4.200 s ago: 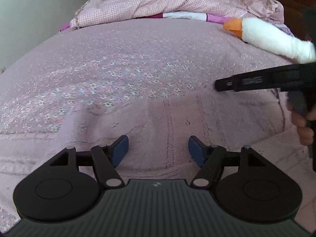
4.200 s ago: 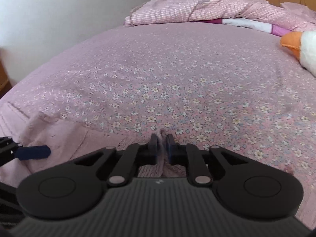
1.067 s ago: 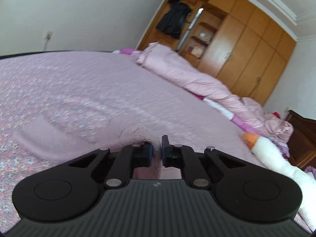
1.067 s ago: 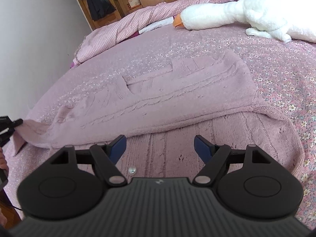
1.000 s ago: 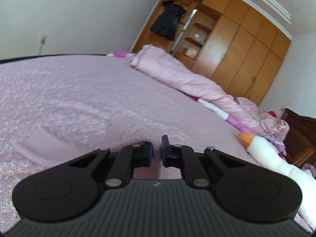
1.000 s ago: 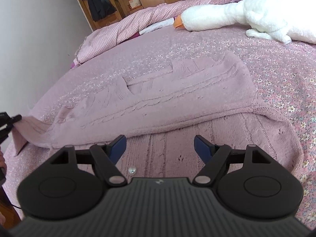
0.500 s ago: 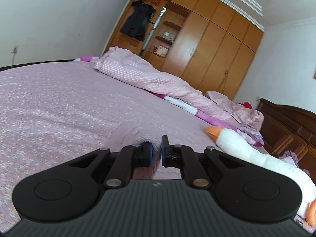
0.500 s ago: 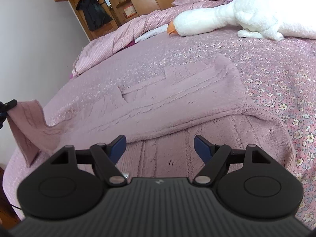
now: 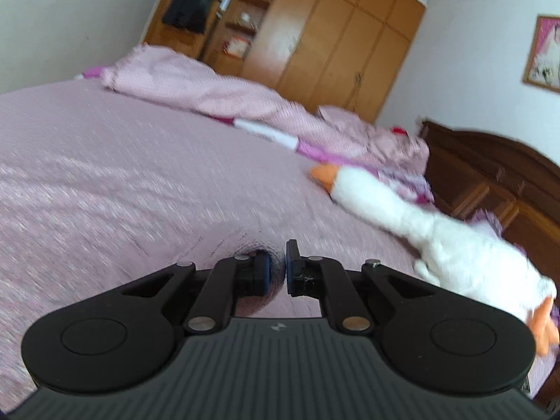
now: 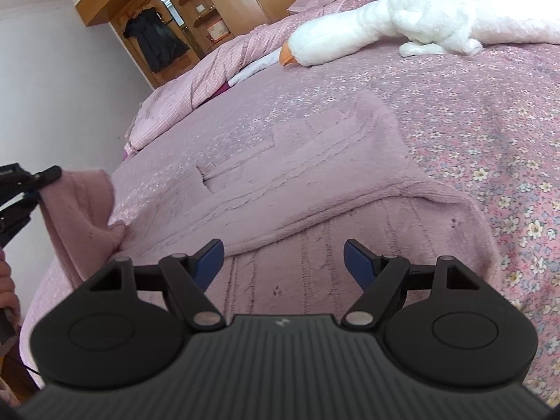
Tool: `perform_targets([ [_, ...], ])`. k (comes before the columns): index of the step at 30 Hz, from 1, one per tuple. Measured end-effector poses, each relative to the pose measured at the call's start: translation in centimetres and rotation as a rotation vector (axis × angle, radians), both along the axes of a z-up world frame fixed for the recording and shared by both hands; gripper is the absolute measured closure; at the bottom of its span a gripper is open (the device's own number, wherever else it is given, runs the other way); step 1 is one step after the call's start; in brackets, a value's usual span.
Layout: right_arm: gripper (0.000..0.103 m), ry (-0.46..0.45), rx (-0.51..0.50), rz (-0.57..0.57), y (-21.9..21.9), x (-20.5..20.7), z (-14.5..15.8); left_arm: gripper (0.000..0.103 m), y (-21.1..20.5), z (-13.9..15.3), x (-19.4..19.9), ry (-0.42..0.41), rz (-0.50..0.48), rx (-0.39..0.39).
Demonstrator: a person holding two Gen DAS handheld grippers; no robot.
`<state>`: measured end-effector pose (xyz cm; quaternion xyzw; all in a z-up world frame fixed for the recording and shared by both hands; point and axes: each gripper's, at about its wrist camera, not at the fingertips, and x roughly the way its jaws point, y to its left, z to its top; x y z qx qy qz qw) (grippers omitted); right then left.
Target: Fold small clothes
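Lifted higher now, mauve knit sweater (image 10: 308,161) sleeve pinched in left gripper (image 9: 276,268); right gripper (image 10: 283,257) spread

Bed (image 10: 490,112) with pink floral cover fills both views. Pink knit sweater (image 10: 315,175) lies flat on near part, folded over itself, near edge wrinkled; its left end lifted off cover. White plush goose (image 10: 402,17) lies at far right, orange beak pointing left, well apart from sweater. Rumpled pink checked quilt (image 10: 210,70) runs along far edge, just behind goose's head. Left wrist view blurred; same goose (image 9: 437,231), quilt (image 9: 217,94) visible.
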<state>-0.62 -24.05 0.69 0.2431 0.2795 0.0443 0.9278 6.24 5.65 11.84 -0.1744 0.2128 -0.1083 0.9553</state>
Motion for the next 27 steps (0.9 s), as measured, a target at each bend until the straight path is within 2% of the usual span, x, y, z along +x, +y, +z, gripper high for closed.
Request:
perform_targets([
  [2, 0.026, 0.001, 0.005, -0.007, -0.3, -0.1, -0.2, 0.094, -1.7, -1.3, 0.5, 0.042, -0.020, 0.026],
  [10, 0.026, 0.004, 0.030, -0.027, -1.7, -0.3, -0.6, 0.093, -4.0, -6.5, 2.8, 0.194, -0.057, 0.091],
  [14, 0.026, 0.003, 0.031, -0.029, -1.8, -0.4, -0.8, 0.091, -4.0, -7.8, 3.0, 0.264, -0.080, 0.086],
  [15, 0.026, 0.004, 0.030, -0.028, -1.9, -0.3, -0.7, 0.088, -3.9, -7.9, 2.9, 0.275, -0.081, 0.085],
  [17, 0.026, 0.003, 0.025, -0.024, -1.8, -0.3, -0.7, 0.062, -3.5, -8.1, 2.3, 0.287, -0.077, 0.082],
  [19, 0.026, 0.002, 0.021, -0.020, -1.7, -0.3, -0.6, 0.043, -2.7, -7.8, 1.2, 0.283, -0.069, 0.081],
  [20, 0.026, 0.002, 0.020, -0.017, -1.6, -0.3, -0.5, 0.037, -2.3, -7.6, 0.7, 0.275, -0.065, 0.084],
  [27, 0.026, -0.010, -0.003, 0.034, -0.1, 0.1, 0.5, 0.023, 0.7, -6.0, -1.8, 0.291, 0.036, 0.165],
])
